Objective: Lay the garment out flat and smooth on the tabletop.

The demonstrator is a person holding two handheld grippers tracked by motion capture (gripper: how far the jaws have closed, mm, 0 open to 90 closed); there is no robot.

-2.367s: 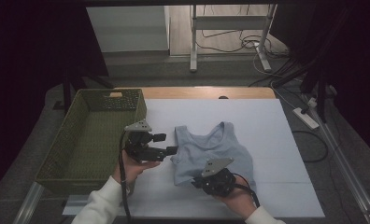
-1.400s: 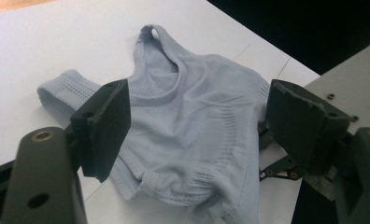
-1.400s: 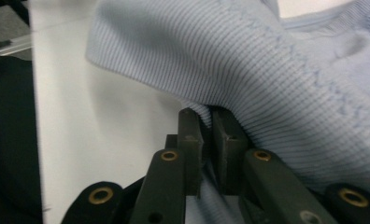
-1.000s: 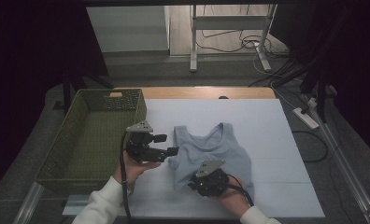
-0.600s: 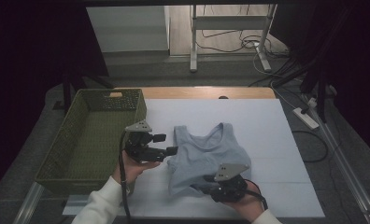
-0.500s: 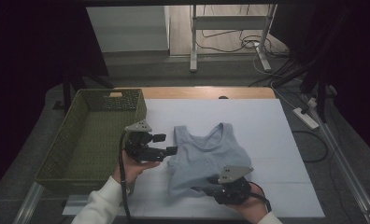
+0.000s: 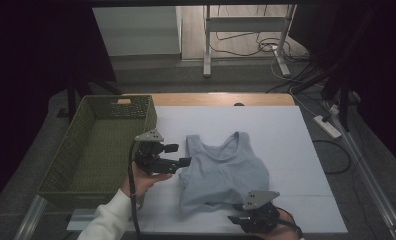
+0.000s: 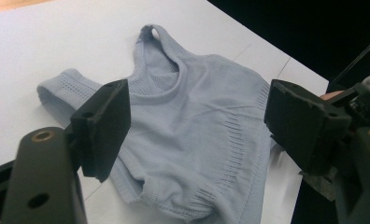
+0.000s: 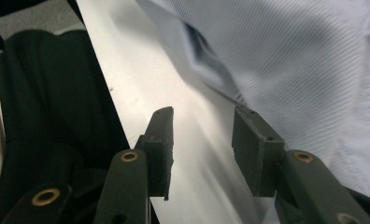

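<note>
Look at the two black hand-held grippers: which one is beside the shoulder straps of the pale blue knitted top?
The left gripper, by the green woven basket, is beside the pale blue knitted top at its straps. The right gripper sits at the hem, at the table's near edge.

A pale blue knitted tank top [image 7: 221, 170] is spread flat on the white counter [image 7: 286, 135], straps pointing toward the far side. Ribbed bands are seen across its body and hem. Its lower edge is slightly rumpled and folded near the front edge of the counter.
</note>
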